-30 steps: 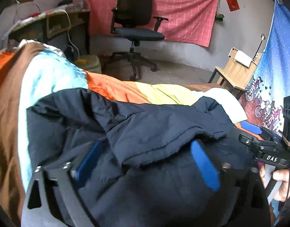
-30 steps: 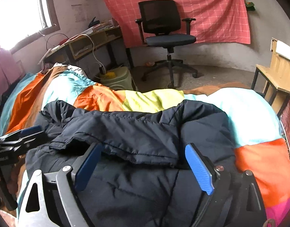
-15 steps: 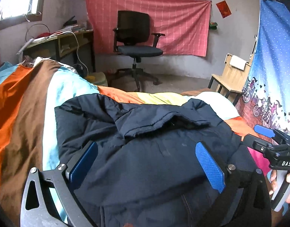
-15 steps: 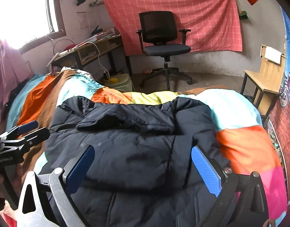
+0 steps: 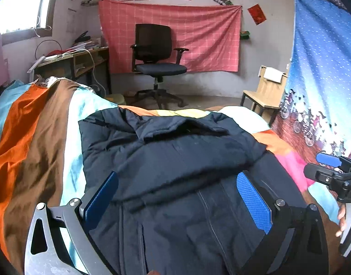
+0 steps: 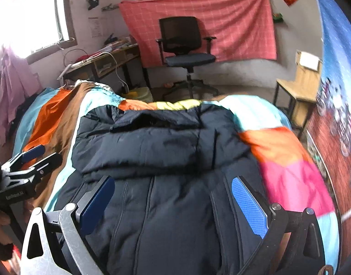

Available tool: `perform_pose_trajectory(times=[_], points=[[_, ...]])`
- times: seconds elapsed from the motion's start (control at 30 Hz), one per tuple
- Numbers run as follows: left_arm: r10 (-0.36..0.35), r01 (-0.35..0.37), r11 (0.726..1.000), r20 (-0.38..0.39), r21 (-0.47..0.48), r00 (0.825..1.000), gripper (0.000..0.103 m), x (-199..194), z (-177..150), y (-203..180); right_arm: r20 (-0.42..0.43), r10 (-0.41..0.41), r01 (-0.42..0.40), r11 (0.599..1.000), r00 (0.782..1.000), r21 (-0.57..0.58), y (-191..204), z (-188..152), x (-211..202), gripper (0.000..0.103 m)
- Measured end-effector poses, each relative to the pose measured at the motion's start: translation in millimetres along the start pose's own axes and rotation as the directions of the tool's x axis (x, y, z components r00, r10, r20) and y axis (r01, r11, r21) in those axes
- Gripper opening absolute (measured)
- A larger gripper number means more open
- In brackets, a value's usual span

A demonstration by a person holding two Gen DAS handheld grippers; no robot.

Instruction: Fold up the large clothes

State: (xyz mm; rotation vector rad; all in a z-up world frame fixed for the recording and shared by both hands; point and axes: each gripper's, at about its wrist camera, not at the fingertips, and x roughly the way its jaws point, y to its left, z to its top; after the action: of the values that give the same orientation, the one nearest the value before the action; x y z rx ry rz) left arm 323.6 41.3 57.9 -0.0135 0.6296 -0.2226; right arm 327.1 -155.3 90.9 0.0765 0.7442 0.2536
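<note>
A dark navy padded jacket (image 5: 175,160) lies on a bed, its far part folded back over the near part; it also fills the middle of the right wrist view (image 6: 166,155). My left gripper (image 5: 177,190) is open and empty above the jacket's near half. My right gripper (image 6: 173,194) is open and empty above the same near half. The right gripper shows at the right edge of the left wrist view (image 5: 331,169). The left gripper shows at the left edge of the right wrist view (image 6: 33,158).
The bed has a striped cover of orange, brown, light blue and pink (image 5: 38,142). Beyond it stand a black office chair (image 5: 157,61), a cluttered desk (image 5: 70,61) on the left and a wooden chair (image 5: 264,91) on the right. A blue patterned cloth (image 5: 324,80) hangs at the right.
Both grippers have drawn back and risen away from the jacket. The far part now lies folded flatter over the near part, and more of the room shows.
</note>
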Motion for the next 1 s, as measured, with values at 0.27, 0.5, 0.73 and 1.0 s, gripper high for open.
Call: perform_pose_trajectory(times=[0.27,0.5,0.73,1.0], points=[[0.004,-0.004,1.000,-0.031,0.018,1.000,0.101,-24,-37,-15,-0.054,-0.017,0.015,1.000,0.998,-0.024,11,-33,-38,0.103],[0.062,-0.059,0.997,-0.070,0.057,0.996,0.101,-32,-80,-23,-0.064,0.044,-0.052,0.990,0.997,-0.128,14,-65,-35,0.103],[0.098,-0.081,0.992,-0.176,0.101,0.980,0.101,-23,-117,-26,-0.182,0.099,-0.131,0.976,0.978,-0.175,-5,-98,-17,0.103],[0.137,-0.114,0.988,-0.241,0.108,0.961,0.101,-16,-144,-27,-0.266,0.092,-0.167,0.948,0.960,-0.272,-20,-126,-16,0.103]])
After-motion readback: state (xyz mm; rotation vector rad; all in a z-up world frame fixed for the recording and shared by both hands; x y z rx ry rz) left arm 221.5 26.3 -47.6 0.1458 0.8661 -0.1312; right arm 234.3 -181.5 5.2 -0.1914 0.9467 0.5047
